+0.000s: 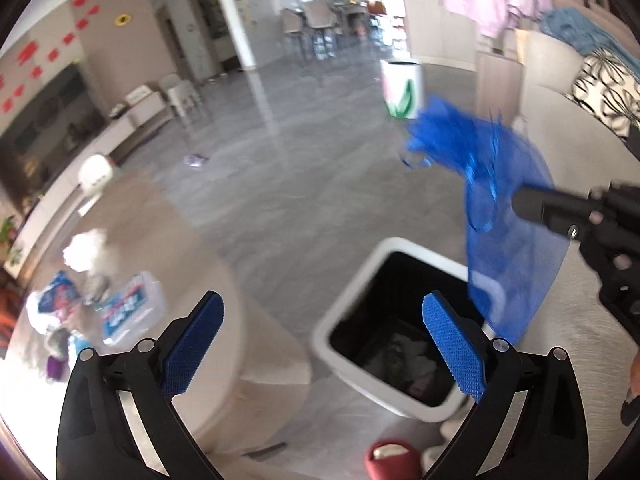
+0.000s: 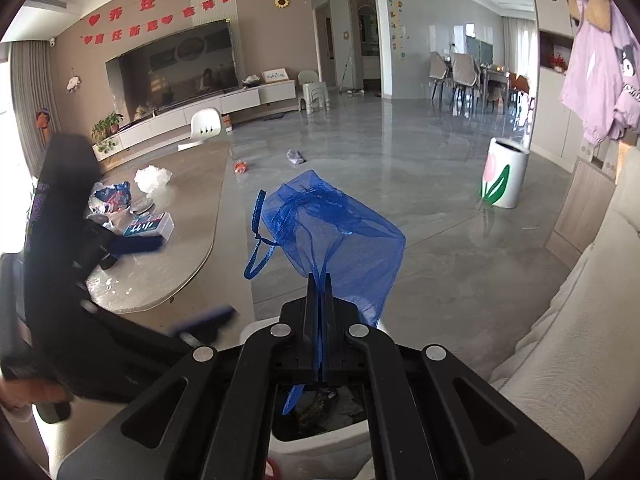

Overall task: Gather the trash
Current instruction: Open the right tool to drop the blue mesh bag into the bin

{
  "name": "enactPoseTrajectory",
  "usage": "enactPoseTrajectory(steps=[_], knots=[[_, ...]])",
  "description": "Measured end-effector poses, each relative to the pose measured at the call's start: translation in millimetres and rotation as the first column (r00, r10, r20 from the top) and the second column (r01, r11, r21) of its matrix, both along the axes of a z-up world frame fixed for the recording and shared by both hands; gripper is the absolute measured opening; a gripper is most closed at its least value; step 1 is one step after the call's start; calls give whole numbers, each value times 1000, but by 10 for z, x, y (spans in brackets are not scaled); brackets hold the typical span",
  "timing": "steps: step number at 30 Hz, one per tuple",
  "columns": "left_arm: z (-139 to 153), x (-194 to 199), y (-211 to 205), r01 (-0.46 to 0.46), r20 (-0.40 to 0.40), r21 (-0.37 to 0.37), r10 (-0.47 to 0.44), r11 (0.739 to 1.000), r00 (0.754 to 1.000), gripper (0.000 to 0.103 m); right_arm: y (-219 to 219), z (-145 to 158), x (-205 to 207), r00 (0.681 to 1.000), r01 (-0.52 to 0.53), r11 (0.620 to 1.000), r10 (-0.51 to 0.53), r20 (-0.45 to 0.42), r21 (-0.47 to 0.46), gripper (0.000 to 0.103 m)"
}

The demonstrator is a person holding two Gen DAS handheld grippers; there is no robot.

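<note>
The right gripper pinches a thin blue bag above the bin. It looks light and floppy. The left gripper is wide and empty.

Bright daylight, glossy floor glare, motion blur, fisheye

The bin stands on the floor right of the table, mesh bag apparently above it.

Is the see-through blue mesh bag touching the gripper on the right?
Touching. The right wrist view shows the right gripper shut on the blue mesh bag, with the fabric pinched between its black fingers.
</note>
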State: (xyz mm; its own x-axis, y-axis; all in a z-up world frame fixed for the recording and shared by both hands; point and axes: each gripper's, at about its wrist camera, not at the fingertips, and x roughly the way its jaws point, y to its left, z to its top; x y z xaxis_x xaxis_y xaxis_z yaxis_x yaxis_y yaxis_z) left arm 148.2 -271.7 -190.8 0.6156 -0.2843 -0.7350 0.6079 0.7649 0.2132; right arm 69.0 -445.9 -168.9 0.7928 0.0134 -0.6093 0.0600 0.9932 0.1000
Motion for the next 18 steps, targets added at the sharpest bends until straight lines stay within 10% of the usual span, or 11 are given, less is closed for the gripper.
enactPoseTrajectory(steps=[5,7,8,9,18], knots=[[89,154,341,-98,-31,-36,97,995,995,98,122,-191,202,998,-20,999,18,-52,-42,5],[101,222,468,-131,-56,-57,127,990,990,98,155,-263,246,996,-43,998,39,-83,-45,41],[108,243,521,-144,-64,-68,140,987,988,98,158,-290,257,995,-50,998,46,-93,-40,88],[123,264,567,-159,-68,-80,154,984,986,98,161,-325,273,992,-60,997,55,-117,-41,97],[213,267,838,-191,-55,-129,185,973,981,98,233,-216,196,991,-69,993,58,-120,-91,98]])
